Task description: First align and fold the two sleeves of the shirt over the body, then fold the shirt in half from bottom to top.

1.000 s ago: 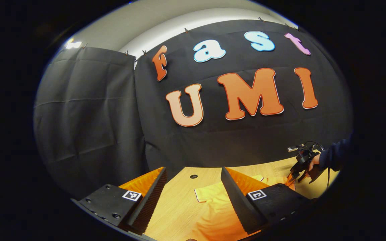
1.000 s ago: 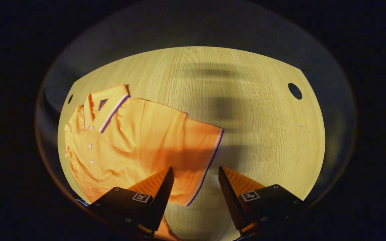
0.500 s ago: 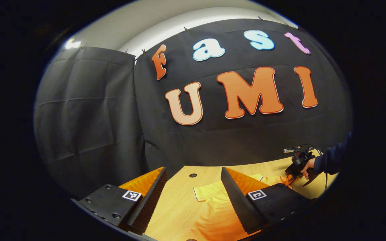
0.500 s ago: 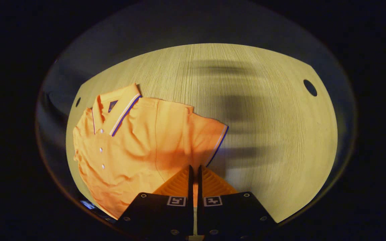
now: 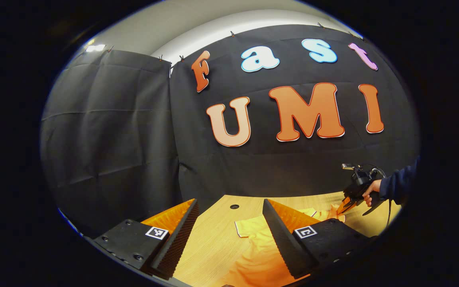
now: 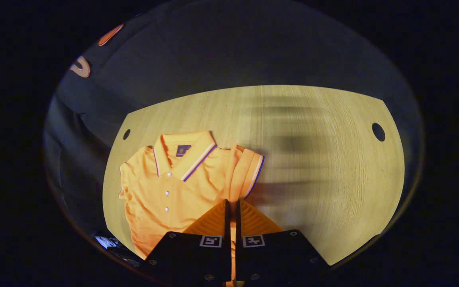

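Lying on the wooden table (image 6: pixel 313 167) is the orange shirt (image 6: pixel 165 195), its collar (image 6: pixel 185 153) toward the far edge and its button placket running down the chest. In the right gripper view, the right gripper (image 6: pixel 231 207) is clenching the shirt's sleeve (image 6: pixel 249 169): its two fingers are pressing together on the fabric, and the sleeve is rising in a bunched fold from the shoulder, its striped cuff facing the bare wood beside it. A blurred shadow is falling across the table to the right of the sleeve. Two round holes are showing in the tabletop, one near the shirt's far shoulder (image 6: pixel 126 134) and one well apart toward the other side (image 6: pixel 378 131).

In the left gripper view, the left gripper (image 5: pixel 229 207) is hanging above the table (image 5: pixel 213 239) with its fingers spread wide and nothing between them. Part of the shirt (image 5: pixel 253 243) is lying below and beyond those fingers, its other sleeve (image 5: pixel 247 227) flat on the wood. Farther off at the right edge, a person's hand (image 5: pixel 369 192) in a dark sleeve (image 5: pixel 401 185) is holding the right gripper (image 5: pixel 343 207), which is lifting a peak of orange cloth off the table. The black cloth wall (image 5: pixel 114 131) is standing behind the table.
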### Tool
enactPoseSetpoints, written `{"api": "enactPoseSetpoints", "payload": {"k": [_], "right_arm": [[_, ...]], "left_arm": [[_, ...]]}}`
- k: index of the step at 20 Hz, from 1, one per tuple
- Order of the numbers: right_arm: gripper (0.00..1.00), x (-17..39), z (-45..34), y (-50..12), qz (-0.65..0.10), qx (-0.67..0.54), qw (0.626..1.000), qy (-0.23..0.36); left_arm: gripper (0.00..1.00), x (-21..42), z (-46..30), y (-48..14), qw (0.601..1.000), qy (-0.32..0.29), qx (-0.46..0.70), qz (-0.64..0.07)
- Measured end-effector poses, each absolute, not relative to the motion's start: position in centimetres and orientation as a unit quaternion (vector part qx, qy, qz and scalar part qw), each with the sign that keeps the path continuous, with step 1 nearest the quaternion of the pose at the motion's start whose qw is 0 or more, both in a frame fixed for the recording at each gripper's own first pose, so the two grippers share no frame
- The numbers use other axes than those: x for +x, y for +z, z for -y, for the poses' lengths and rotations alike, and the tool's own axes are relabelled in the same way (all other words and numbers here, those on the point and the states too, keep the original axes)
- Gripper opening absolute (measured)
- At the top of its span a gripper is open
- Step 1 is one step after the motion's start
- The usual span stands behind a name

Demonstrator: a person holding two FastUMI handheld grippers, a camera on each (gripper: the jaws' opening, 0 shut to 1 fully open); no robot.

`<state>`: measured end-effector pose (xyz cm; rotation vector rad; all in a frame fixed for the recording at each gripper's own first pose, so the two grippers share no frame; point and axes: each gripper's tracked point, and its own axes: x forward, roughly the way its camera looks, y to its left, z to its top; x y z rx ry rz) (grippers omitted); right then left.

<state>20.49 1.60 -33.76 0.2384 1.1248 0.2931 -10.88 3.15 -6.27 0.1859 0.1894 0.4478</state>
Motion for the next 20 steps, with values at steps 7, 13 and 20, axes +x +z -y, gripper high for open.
{"api": "enactPoseSetpoints", "payload": {"k": [7, 13, 20], "right_arm": [[0.04, 19.7, -8.0, -31.1, -0.520, 0.084, 0.829, 0.189], [0.24, 18.8, -12.7, -29.3, -0.504, 0.115, 0.820, 0.246], [0.78, 18.2, -10.8, -25.7, -0.438, 0.104, 0.859, 0.246]], "left_arm": [[0.99, -13.1, -5.1, -7.3, 0.958, 0.256, 0.082, -0.104], [0.99, -14.3, -6.5, -8.7, 0.950, 0.278, 0.070, -0.120], [0.99, -12.6, -9.3, -10.8, 0.948, 0.279, 0.032, -0.148]]}}
